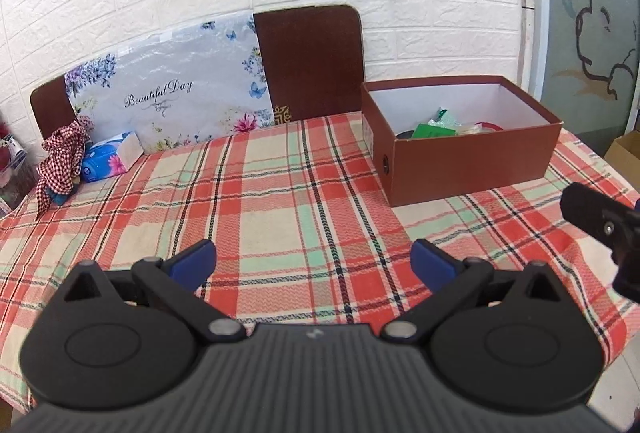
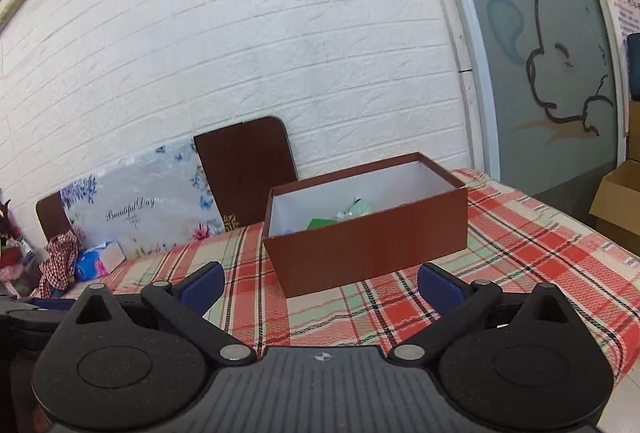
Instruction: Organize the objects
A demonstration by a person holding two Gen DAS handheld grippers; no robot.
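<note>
A: Where's the box?
B: The brown cardboard shoebox (image 2: 366,229), rectangular, white inside, sits lidless on the counter's woven plaid cloth (image 1: 280,201). Green packets (image 1: 434,129) and other small items lie in it.

A: And the fingers?
B: The left gripper (image 1: 314,261) has its blue-padded fingers spread wide, holding nothing; so does the right gripper (image 2: 320,283).

A: Beyond it?
B: A soft blue tissue pack (image 1: 110,157) beside a crumpled checked rag (image 1: 60,165), a glossy floral board (image 1: 168,93), and a white brick-textured wall (image 2: 280,53).

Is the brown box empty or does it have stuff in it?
Not empty. The lidless brown box holds green packets and other items low against its white inner wall; how full it is cannot be told.
</note>
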